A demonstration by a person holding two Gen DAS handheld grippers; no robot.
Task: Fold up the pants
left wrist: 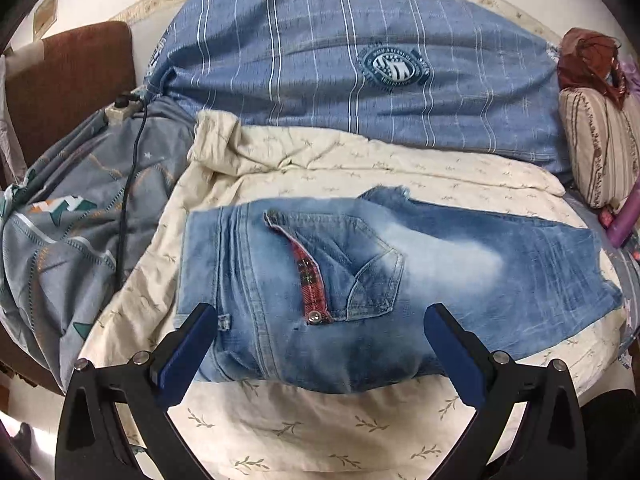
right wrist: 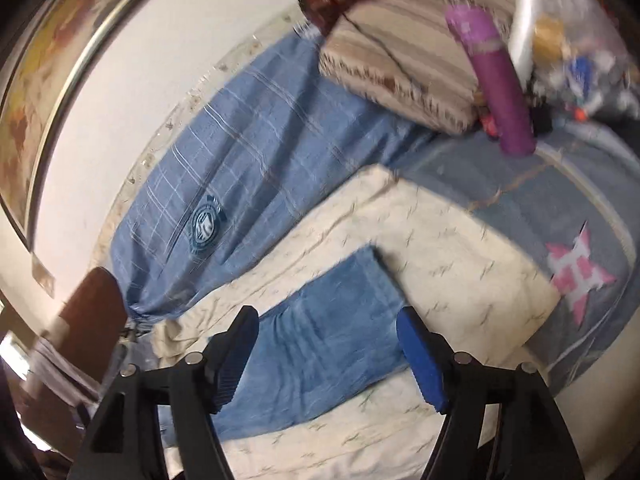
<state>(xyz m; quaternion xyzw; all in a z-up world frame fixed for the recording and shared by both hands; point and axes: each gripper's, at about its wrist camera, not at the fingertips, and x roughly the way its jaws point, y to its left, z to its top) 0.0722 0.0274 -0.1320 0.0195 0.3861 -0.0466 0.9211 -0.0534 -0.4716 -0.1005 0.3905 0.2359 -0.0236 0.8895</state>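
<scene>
Light blue jeans (left wrist: 400, 280) lie folded on a cream leaf-print blanket (left wrist: 320, 432), waistband to the left, a back pocket with red plaid trim facing up. My left gripper (left wrist: 320, 312) is open and empty, hovering over the near edge of the jeans. In the right wrist view the jeans (right wrist: 320, 340) run away from the camera across the same blanket (right wrist: 460, 272). My right gripper (right wrist: 328, 316) is open and empty just above the jeans. That view is tilted and blurred.
A blue striped pillow (left wrist: 360, 60) lies behind the jeans. A grey patterned quilt (left wrist: 80, 220) with a black cable (left wrist: 128, 184) is at the left. A striped cushion (left wrist: 600, 140) and a purple roll (right wrist: 496, 80) are at the right. A brown chair (left wrist: 72, 80) stands far left.
</scene>
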